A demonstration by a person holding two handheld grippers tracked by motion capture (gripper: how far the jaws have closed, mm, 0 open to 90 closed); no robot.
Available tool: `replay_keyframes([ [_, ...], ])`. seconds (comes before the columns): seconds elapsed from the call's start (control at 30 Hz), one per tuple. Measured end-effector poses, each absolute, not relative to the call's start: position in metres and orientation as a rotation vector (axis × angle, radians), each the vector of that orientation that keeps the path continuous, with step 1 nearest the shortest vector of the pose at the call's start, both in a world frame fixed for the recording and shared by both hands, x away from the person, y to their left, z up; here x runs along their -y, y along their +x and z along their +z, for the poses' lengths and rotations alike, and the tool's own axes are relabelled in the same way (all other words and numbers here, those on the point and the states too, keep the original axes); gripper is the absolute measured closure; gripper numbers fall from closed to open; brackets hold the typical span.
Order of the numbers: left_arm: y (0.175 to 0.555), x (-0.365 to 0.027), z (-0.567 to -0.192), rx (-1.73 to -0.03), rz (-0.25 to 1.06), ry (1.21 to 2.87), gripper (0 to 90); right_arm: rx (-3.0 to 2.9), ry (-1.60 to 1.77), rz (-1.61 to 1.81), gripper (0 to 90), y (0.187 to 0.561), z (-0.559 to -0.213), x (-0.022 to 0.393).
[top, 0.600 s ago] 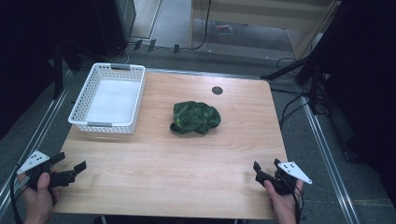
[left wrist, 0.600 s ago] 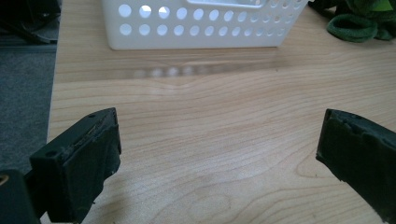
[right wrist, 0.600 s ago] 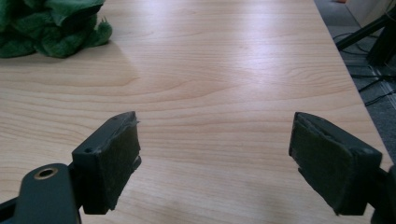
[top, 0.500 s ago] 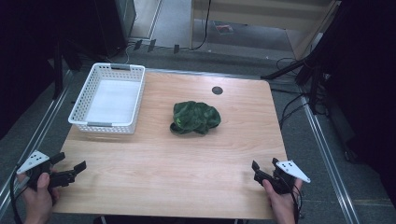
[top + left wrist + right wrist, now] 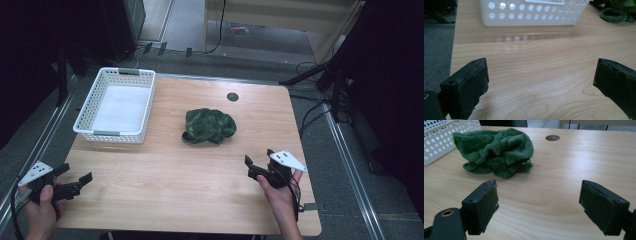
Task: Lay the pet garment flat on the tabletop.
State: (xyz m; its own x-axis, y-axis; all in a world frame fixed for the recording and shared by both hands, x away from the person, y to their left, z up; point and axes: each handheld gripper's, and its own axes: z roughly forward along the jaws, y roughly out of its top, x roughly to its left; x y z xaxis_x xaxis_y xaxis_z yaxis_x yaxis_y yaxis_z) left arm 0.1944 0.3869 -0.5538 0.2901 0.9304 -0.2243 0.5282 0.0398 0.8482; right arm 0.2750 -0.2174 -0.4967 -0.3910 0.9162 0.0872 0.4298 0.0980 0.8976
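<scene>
Gaping wide over bare wood, the left gripper (image 5: pixel 75 176) has the white basket (image 5: pixel 116 106) ahead, the crumpled green cloth (image 5: pixel 209 126) lies ahead-left of the right gripper (image 5: pixel 258 161), equally wide and empty; no readable writing shows.

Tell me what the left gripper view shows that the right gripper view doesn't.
The left gripper view alone shows the grey floor beside the table edge and a blurred reflection of the basket's holes on the wood. The right gripper view alone shows the round dark hole in the tabletop and the crumpled green fleece cloth whole. Both show the white perforated plastic basket, the light wooden table, some of the cloth, and a pair of open black jaws with nothing between them.
</scene>
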Motion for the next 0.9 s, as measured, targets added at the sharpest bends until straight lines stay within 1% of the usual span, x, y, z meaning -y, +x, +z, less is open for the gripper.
replay_keyframes([
  [0.03, 0.194, -0.387, -0.554, -1.364, 0.536, 1.618, 0.2, -1.875, 1.314, 1.255, 15.2, 0.275, -0.497, 0.217],
  [0.13, 0.194, -0.387, -0.554, -1.364, 0.536, 1.618, 0.2, -1.929, 1.246, 1.264, 14.1, 0.29, -0.488, 0.192],
  [0.17, 0.194, -0.387, -0.554, -1.364, 0.536, 1.617, 0.2, -1.929, 1.246, 1.264, 14.1, 0.29, -0.488, 0.192],
  [0.2, 0.194, -0.387, -0.554, -1.363, 0.535, 1.618, 0.2, -1.965, 1.213, 1.266, 13.3, 0.299, -0.484, 0.18],
  [0.23, 0.194, -0.387, -0.554, -1.363, 0.535, 1.618, 0.2, -1.965, 1.213, 1.266, 13.3, 0.299, -0.484, 0.18],
  [0.27, 0.194, -0.387, -0.554, -1.363, 0.535, 1.618, 0.2, -1.985, 1.192, 1.264, 13.2, 0.308, -0.481, 0.168],
  [0.37, 0.194, -0.387, -0.554, -1.363, 0.536, 1.619, 0.2, -2.001, 1.178, 1.259, 13.2, 0.319, -0.479, 0.156],
  [0.43, 0.194, -0.388, -0.554, -1.363, 0.533, 1.618, 0.2, -2.03, 1.16, 1.254, 13.2, 0.334, -0.476, 0.14],
  [0.47, 0.194, -0.388, -0.554, -1.364, 0.531, 1.615, 0.2, -2.03, 1.16, 1.254, 13.2, 0.334, -0.476, 0.14],
  [0.5, 0.194, -0.388, -0.554, -1.364, 0.53, 1.613, 0.2, -2.037, 1.154, 1.224, 13.2, 0.346, -0.476, 0.127],
  [0.57, 0.194, -0.388, -0.554, -1.364, 0.53, 1.613, 0.2, -2.042, 1.153, 1.219, 13.2, 0.35, -0.477, 0.124],
  [0.63, 0.194, -0.388, -0.554, -1.363, 0.53, 1.613, 0.2, -2.059, 1.16, 1.176, 13.2, 0.366, -0.483, 0.109],
  [0.7, 0.194, -0.388, -0.554, -1.363, 0.53, 1.612, 0.2, -2.07, 1.172, 1.159, 13.1, 0.372, -0.487, 0.105],
  [0.73, 0.194, -0.388, -0.554, -1.363, 0.529, 1.611, 0.2, -2.083, 1.201, 1.136, 13.1, 0.379, -0.492, 0.101],
  [0.77, 0.194, -0.389, -0.554, -1.363, 0.529, 1.611, 0.2, -2.114, 1.298, 1.122, 13.1, 0.391, -0.503, 0.095],
  [0.83, 0.194, -0.389, -0.554, -1.361, 0.527, 1.609, 0.2, -2.123, 1.312, 1.111, 12.8, 0.395, -0.508, 0.092],
  [0.9, 0.194, -0.389, -0.554, -1.361, 0.528, 1.603, 0.2, -2.115, 1.334, 1.05, 12.6, 0.401, -0.522, 0.083],
])
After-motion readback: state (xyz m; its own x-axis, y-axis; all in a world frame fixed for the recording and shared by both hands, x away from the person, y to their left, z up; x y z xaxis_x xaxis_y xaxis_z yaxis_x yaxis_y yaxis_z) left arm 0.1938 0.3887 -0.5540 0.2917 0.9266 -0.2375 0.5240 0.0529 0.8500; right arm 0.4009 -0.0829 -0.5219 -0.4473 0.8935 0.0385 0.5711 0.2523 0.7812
